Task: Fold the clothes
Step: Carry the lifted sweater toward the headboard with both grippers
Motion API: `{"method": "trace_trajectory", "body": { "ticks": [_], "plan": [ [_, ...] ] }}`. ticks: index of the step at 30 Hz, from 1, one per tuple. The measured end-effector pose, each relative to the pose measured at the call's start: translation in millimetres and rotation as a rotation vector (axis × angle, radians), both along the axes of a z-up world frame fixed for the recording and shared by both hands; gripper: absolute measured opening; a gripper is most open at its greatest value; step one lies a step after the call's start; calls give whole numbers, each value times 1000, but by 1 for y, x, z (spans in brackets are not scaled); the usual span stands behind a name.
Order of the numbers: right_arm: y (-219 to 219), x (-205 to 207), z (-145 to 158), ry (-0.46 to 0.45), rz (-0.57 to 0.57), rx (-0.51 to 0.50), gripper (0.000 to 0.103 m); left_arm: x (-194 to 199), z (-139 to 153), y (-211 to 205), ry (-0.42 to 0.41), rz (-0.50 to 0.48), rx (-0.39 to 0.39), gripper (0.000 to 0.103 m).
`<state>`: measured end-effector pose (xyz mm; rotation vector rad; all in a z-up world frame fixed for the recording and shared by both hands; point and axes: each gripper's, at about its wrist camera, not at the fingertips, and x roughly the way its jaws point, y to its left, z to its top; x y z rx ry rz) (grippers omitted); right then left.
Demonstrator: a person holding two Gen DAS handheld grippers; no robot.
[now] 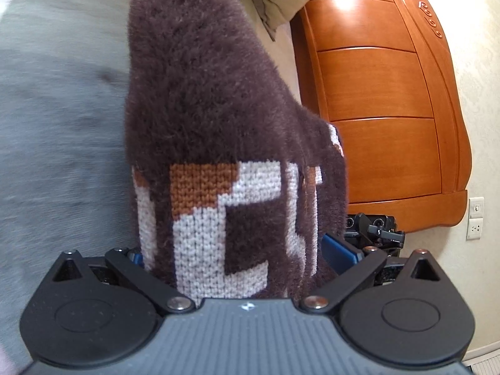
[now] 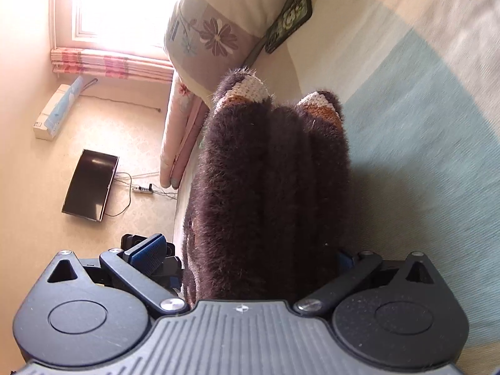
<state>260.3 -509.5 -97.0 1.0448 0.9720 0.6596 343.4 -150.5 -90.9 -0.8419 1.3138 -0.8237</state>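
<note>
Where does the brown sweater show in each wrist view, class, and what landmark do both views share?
Left wrist: the brown sweater fills the centre, gripped at the bottom by the left gripper.
Right wrist: it hangs centre frame, held by the right gripper.
Shared landmark: the bed under it.

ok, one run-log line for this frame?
phase: lift | left gripper: shut on sweater | right gripper: shut on sweater | sweater: bunched, hanging above bed

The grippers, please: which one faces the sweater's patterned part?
The left gripper: the sweater there shows orange and white blocks, while the right gripper faces mostly brown fuzz.
</note>
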Motion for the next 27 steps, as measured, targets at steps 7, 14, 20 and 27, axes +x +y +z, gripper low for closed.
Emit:
{"method": "trace_trajectory", "body": {
  "ticks": [7,14,20,27],
  "plan": [
    [-63,16,14,-25,-57,-26,103,28,-1,-58,-18,-56,-44,101],
    [-139,41,28,-26,-151,-57,103,61,-8,-129,-24,-120,-103,101],
    [-200,52,36,-17,-209,-101,103,62,-23,-169,-8,-170,-179,101],
    [-256,52,17,14,-257,-106,103,51,-41,-200,33,-206,-179,101]
  ]
}}
